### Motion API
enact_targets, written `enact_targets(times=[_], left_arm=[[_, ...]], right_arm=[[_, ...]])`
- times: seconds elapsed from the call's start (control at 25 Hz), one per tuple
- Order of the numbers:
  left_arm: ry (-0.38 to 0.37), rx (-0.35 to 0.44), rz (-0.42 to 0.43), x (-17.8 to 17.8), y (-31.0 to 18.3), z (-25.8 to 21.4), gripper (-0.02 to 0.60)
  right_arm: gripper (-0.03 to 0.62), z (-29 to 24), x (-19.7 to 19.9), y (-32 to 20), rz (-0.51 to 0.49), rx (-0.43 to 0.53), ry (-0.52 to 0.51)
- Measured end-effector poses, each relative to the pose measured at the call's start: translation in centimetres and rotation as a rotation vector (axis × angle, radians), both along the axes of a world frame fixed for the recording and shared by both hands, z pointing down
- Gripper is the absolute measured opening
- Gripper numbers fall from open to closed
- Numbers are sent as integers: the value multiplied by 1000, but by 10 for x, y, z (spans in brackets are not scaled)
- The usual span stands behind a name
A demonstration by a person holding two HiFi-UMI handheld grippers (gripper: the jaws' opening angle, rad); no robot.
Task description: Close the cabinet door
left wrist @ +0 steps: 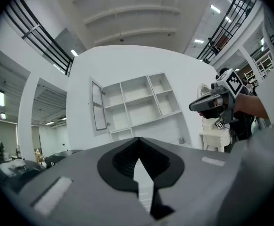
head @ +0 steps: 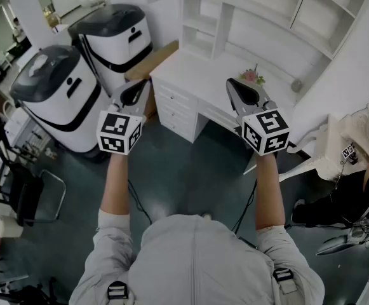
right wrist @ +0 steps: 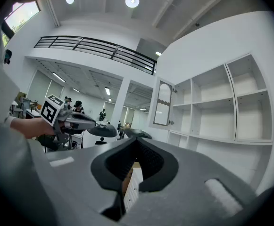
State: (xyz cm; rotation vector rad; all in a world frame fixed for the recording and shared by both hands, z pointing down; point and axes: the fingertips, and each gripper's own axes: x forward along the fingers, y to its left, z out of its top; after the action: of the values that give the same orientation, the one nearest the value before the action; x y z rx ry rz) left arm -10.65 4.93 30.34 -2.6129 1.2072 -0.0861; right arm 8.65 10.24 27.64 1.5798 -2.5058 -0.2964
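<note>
The white shelf cabinet (left wrist: 141, 100) stands on a white desk against the wall. Its narrow glass-paned door (left wrist: 98, 105) hangs open, swung out to the left of the shelves; in the right gripper view the same door (right wrist: 162, 103) stands open beside the shelves (right wrist: 212, 107). Both grippers are held level in front of the desk, well short of the door. My left gripper (head: 133, 94) (left wrist: 137, 147) has its jaws together with nothing between them. My right gripper (head: 242, 94) (right wrist: 136, 147) is likewise shut and empty. Each gripper also shows in the other's view: right gripper (left wrist: 217, 100), left gripper (right wrist: 73, 121).
The desk (head: 197, 75) has drawers on its left and a small flower pot (head: 253, 76) on top. Two white machines with black lids (head: 57, 94) (head: 114, 33) stand to the left, a brown board (head: 149, 62) beside them. A white chair (head: 317, 151) and a person (head: 355, 202) are at the right.
</note>
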Motion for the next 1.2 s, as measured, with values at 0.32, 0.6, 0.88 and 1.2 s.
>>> enact_targets(times=[0.32, 0.6, 0.88, 1.2], left_arm=[[-20, 11, 14, -11, -8, -2, 17], [-19, 8, 47, -29, -16, 2, 18], [-17, 3, 83, -35, -27, 12, 18], [-36, -11, 83, -23, -71, 23, 17]], right_arm=[[2, 2, -15, -8, 3, -5, -41], [2, 13, -33, -12, 43, -27, -45], [2, 19, -45, -16, 82, -20, -42], [2, 25, -29, -61, 86, -26, -73]])
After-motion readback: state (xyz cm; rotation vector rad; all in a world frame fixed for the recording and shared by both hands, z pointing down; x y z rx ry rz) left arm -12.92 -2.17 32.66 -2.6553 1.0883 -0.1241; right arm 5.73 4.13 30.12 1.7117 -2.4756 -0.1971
